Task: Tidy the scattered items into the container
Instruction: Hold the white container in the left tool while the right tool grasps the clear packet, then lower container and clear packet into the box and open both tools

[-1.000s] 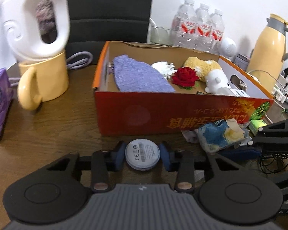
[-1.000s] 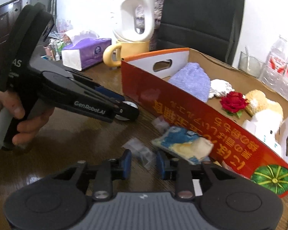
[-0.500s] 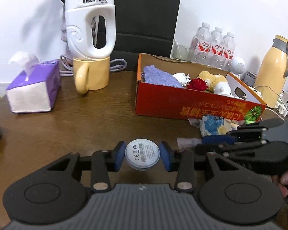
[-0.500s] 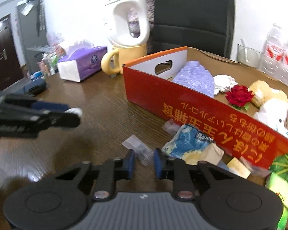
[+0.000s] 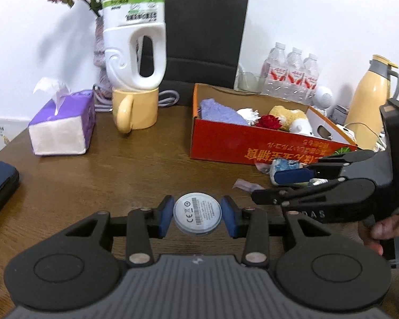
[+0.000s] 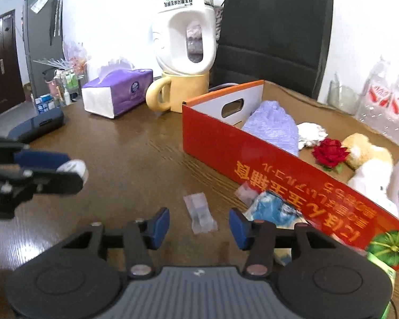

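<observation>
My left gripper (image 5: 197, 219) is shut on a round white disc (image 5: 197, 217) with a label, held above the brown table well left of the red cardboard box (image 5: 255, 146). The disc also shows at the left of the right wrist view (image 6: 73, 168). The box (image 6: 279, 170) holds a purple cloth (image 6: 272, 127), a red rose (image 6: 329, 154) and plush toys. My right gripper (image 6: 199, 228) is open, its fingers either side of a small clear plastic packet (image 6: 200, 212) on the table. A blue-and-white packet (image 6: 271, 210) lies against the box front.
A purple tissue box (image 5: 62, 127), a yellow mug (image 5: 135, 110) with a white detergent jug (image 5: 134, 40) on it, water bottles (image 5: 292, 77), a yellow thermos (image 5: 369, 95) and a dark case (image 5: 0, 183) stand around the table. A black bag (image 5: 204, 42) stands behind.
The left gripper has pulled back and left from the box, still holding the disc. The right gripper has opened wide and now straddles the clear packet.
</observation>
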The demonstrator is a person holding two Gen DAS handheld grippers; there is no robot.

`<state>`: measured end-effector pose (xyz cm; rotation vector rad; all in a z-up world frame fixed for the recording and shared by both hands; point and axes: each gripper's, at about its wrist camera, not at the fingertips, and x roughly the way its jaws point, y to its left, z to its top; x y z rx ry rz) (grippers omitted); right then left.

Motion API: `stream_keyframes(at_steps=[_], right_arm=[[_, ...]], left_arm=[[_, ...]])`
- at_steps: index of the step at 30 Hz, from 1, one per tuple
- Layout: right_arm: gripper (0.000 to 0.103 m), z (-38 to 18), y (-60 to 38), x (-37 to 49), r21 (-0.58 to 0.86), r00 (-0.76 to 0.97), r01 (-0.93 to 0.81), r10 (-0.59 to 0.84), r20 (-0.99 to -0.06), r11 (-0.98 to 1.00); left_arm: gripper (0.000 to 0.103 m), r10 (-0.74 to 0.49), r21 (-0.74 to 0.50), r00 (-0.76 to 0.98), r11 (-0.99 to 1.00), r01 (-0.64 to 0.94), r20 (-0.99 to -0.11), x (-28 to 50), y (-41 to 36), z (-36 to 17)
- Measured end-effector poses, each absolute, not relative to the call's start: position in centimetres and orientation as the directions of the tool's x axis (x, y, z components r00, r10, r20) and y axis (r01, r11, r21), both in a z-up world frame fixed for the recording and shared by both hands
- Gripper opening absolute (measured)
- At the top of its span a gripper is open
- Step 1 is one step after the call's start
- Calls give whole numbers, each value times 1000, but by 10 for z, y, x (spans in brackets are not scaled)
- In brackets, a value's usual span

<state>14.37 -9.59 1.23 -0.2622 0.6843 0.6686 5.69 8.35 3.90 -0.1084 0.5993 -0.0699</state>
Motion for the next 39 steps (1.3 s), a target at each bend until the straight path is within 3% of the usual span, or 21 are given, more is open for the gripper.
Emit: stream_keyframes(at_steps=[7, 13, 21, 29, 35, 39], right_arm=[[18, 1, -83, 160, 25, 552, -639, 481, -681, 769], [16, 4, -85, 145, 26, 565, -617, 466, -681, 787], [16, 30, -137, 62, 108, 715, -422, 403, -571, 900], [16, 45, -185, -11, 215, 797, -271, 344, -496, 938], [16, 78, -207, 15, 200, 836, -264, 327, -440, 944], [16, 103, -230, 68, 236, 826, -259, 342, -449, 936]], left_arm=[[40, -102, -129, 826, 991, 36, -555, 63, 87, 35], [40, -108, -130, 837, 991, 44, -537, 61, 85, 39], [40, -152, -77, 868, 988, 132, -473, 38, 55, 49], [40, -323, -123, 812, 945, 302, -486, 13, -3, 41], [40, -392, -141, 804, 918, 369, -447, 45, -12, 68], [40, -426, -153, 767, 901, 405, -480, 110, -19, 87]])
